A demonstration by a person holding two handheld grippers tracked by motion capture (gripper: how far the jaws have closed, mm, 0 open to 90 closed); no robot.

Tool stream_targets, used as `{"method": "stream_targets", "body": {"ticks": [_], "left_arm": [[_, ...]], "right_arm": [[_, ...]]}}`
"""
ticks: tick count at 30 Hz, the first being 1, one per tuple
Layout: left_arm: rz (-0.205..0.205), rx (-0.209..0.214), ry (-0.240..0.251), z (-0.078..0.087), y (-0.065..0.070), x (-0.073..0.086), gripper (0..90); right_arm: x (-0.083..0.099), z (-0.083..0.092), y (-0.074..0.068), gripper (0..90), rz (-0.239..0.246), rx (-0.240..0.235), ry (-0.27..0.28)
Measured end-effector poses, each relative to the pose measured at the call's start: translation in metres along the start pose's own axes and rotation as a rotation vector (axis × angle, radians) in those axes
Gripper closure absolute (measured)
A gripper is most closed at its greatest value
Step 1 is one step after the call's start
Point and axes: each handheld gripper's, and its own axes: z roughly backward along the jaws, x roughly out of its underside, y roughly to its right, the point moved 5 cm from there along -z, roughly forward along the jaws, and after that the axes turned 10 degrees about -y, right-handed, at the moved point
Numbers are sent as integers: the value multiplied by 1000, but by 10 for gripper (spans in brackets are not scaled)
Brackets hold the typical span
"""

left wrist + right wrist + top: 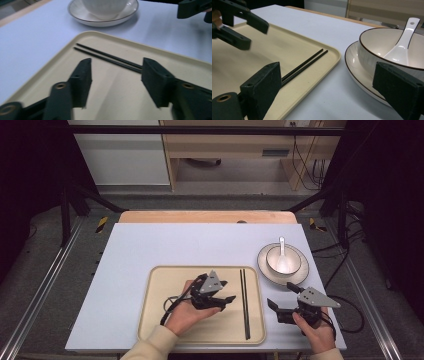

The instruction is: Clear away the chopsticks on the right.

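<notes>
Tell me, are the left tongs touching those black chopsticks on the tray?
Apart. In the left gripper view the left tongs stand open above the tray, with bare tray between their pads and the chopsticks beyond.

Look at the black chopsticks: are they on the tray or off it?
On it. The chopsticks lie side by side, flat along the right edge of the tray, inside its raised rim.

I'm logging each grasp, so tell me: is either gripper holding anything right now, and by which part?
Nothing is held. The left gripper hangs open over the tray, short of the chopsticks. The right gripper is open too, beside the bowl.
</notes>
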Motion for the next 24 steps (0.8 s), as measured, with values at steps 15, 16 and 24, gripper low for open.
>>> {"method": "stream_targets", "body": {"ticks": [15,16,24], "left_arm": [[108,-167,179,104,-56,67,85],[112,-174,191,109,-58,71,80],[132,-232,283,145,-73,106,71]], "right_arm": [[-3,-3,-4,77,1,-10,25],[-3,-3,-4,77,2,-10,29],[-5,0,1,75,-5,10,64]]}}
